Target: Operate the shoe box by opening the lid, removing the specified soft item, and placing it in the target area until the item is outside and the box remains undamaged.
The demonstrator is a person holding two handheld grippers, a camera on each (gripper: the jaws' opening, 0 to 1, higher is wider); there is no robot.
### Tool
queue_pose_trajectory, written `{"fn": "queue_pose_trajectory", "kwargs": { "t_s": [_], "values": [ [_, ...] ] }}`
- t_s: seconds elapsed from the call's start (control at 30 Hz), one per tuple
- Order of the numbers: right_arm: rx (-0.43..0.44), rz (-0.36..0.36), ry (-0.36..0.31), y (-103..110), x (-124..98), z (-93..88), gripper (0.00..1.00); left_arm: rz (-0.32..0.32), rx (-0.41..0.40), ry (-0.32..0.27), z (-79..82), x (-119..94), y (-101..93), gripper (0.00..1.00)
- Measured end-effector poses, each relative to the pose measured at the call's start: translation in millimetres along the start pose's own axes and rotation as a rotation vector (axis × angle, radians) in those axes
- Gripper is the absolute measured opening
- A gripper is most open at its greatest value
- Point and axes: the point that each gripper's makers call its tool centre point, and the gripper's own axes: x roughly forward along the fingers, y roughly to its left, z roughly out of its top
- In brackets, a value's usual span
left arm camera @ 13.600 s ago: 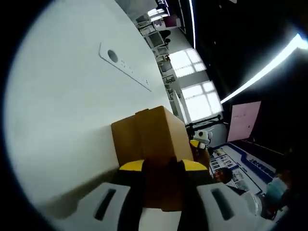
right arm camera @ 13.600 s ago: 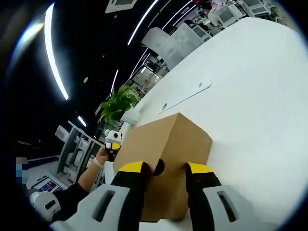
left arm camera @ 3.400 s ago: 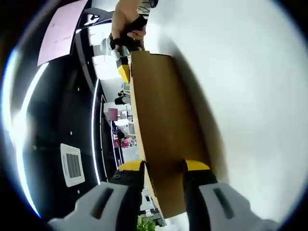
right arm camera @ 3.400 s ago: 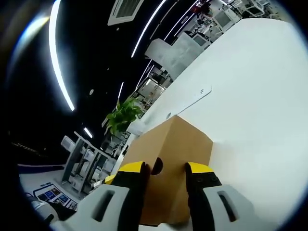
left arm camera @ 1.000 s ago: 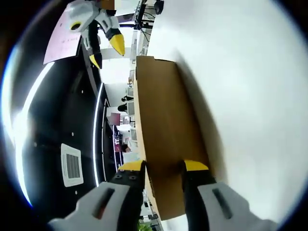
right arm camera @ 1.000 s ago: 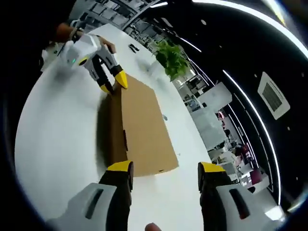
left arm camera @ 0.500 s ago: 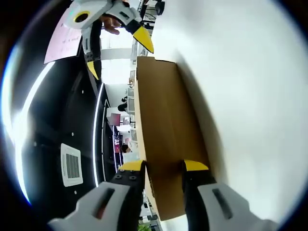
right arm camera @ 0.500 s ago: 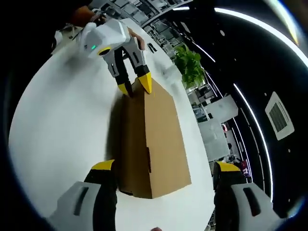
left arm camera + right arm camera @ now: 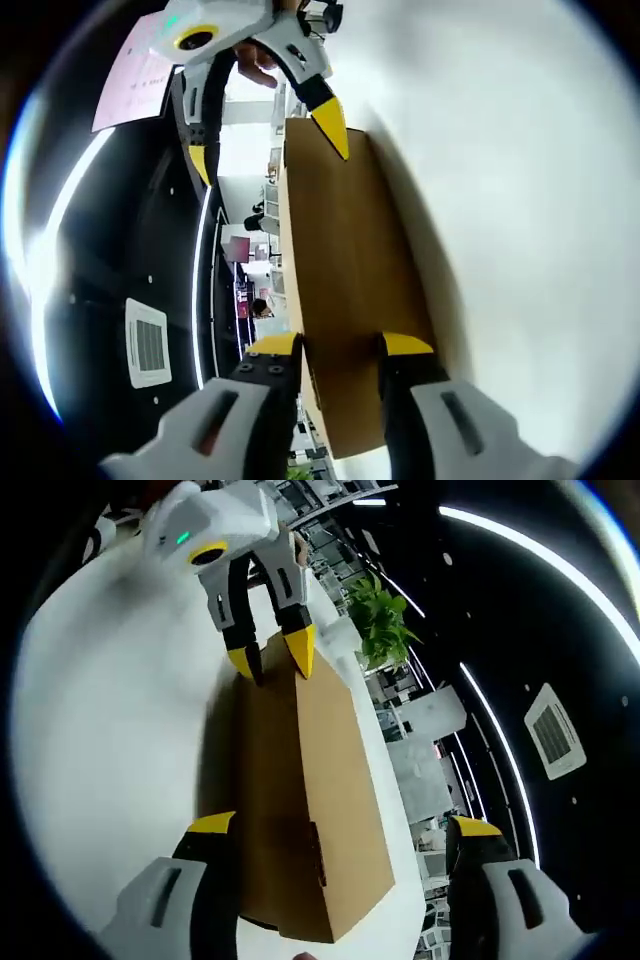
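White tabletop [image 9: 500, 180]. Left gripper [image 9: 340, 350] clenched on closed shoe box [image 9: 300, 790]; right gripper [image 9: 340, 835] released, at 6 o'clock. Next: lift lid.

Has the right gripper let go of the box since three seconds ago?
Yes. The right gripper was clamped on the box end; now its jaws are spread wide, straddling that end, while the left gripper grips the far end.

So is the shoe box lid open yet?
Shut: the cardboard shoe box shows unbroken brown faces with no raised flap. The left gripper clamps its far end.
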Motion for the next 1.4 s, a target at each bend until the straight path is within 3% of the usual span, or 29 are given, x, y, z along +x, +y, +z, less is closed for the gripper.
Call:
{"fn": "queue_pose_trajectory", "kwargs": {
  "t_s": [0.23,0.37,0.53,0.6,0.73,0.8,1.4],
  "values": [
    [-0.068,-0.032,0.032,1,6,-4.3,0.86,-0.002,0.002,0.004,6.8,2,2.3,0.3],
    [-0.085,-0.092,0.049,-8,6,-4.8,0.88,-0.001,0.004,0.007,9.8,4,3.1,0.3],
    [-0.127,-0.129,0.032,-7,9,-2.5,0.92,0.0,0.007,0.011,9.4,6,2.1,0.3],
    [-0.132,-0.161,0.021,-11,9,0.1,0.99,0.001,0.009,0.012,9.4,7,1.8,0.3],
    [-0.109,-0.175,0.03,-14,7,-1.1,1.0,0.003,0.012,0.015,8.7,7,1.2,0.3],
    [-0.149,-0.179,0.014,-12,7,1.6,1.0,0.004,0.011,0.015,8.2,7,0.8,0.3],
    [-0.133,-0.109,0.009,5,9,-1.1,0.72,0.008,-0.002,0.013,4.7,5,-0.6,0.3]
  ]
}}
